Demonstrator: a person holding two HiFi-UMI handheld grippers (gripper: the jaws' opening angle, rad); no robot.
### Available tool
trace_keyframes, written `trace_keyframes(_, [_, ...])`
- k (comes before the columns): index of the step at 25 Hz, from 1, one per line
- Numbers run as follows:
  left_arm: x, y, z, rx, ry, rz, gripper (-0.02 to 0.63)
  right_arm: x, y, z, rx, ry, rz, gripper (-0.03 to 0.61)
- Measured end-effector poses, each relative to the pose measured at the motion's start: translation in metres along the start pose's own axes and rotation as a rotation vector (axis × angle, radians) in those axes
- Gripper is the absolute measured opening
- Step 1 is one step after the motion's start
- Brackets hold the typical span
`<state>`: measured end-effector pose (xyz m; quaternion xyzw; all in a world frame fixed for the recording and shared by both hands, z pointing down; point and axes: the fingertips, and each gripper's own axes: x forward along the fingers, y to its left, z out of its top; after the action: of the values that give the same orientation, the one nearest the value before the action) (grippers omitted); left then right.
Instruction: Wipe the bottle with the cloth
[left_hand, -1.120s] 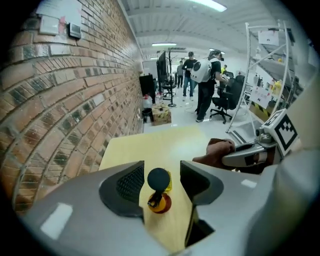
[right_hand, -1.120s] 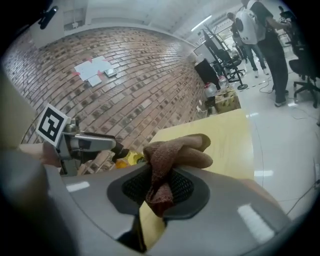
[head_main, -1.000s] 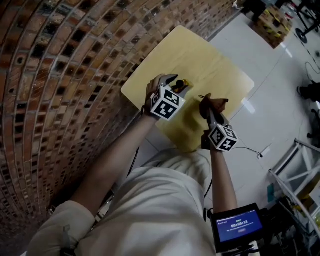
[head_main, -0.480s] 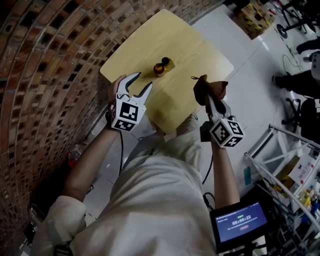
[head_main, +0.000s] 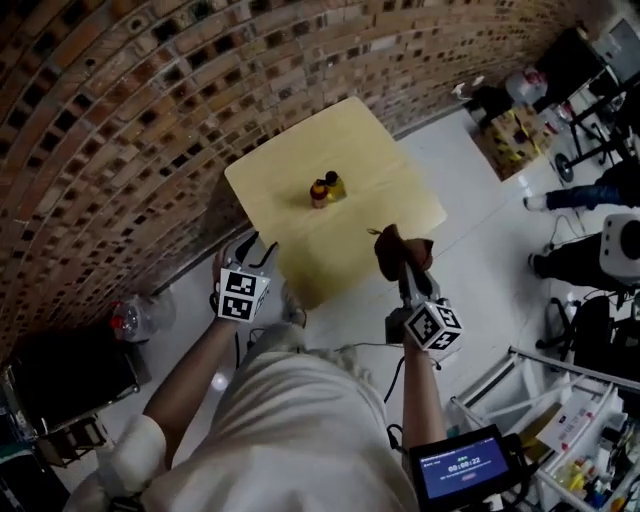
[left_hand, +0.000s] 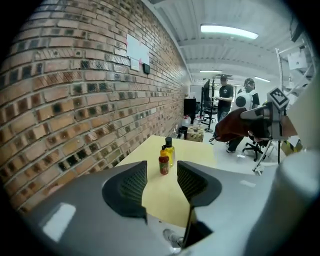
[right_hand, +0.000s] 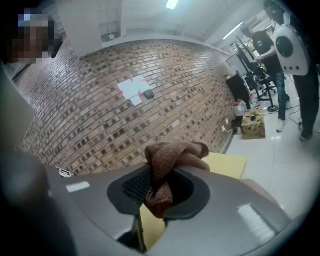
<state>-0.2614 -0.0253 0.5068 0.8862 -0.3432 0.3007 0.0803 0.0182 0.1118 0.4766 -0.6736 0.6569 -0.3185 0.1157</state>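
Note:
Two small bottles stand together near the middle of the yellow table (head_main: 370, 150): a red bottle (head_main: 319, 193) with a yellow cap and a yellow bottle (head_main: 335, 185) with a black cap. The left gripper view shows the red bottle (left_hand: 164, 163) in front of the yellow bottle (left_hand: 170, 152), well beyond the jaws. My left gripper (head_main: 256, 250) hangs off the table's near left corner; its jaws are closing with nothing between them. My right gripper (head_main: 404, 268) is shut on a bunched brown cloth (head_main: 400, 247), held above the table's near right edge and seen as the cloth (right_hand: 167, 159) between the pads.
A brick wall (head_main: 120, 110) runs along the table's left side. A clear plastic jug (head_main: 136, 317) lies on the floor at the left. People (left_hand: 226, 100), chairs and boxes (head_main: 512, 138) stand beyond the table. A lit screen (head_main: 465, 467) sits near my right hip.
Both grippers have drawn back from the bottles toward the table's near edge. The left gripper's jaws have narrowed. The cloth stays in the right gripper.

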Motion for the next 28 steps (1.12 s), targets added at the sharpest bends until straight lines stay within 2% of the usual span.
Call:
trace_keyframes(4, [-0.037,-0.062,0.010,-0.068,-0.034,0.029,0.196,-0.074,0.004,0.030,-0.035,-0.044,0.083,0.069])
trace_keyframes(6, [-0.050,-0.096,0.012,-0.077,-0.051,0.032,0.192,-0.111,-0.003,0.042,-0.053,-0.073,0.101,0.069])
trace_keyframes(14, [-0.101,-0.212,-0.023,-0.110,-0.026,0.008,0.176,-0.229,-0.034,0.038,-0.028,-0.096,0.115,0.069])
trace_keyframes(22, [-0.120,-0.221,-0.013,-0.087,-0.060,-0.007,0.161,-0.277,-0.038,0.046,-0.048,-0.167,0.091,0.069])
trace_keyframes(28, [-0.142,-0.208,-0.023,-0.105,-0.061,-0.024,0.152,-0.282,-0.018,0.023,-0.089,-0.155,0.065,0.069])
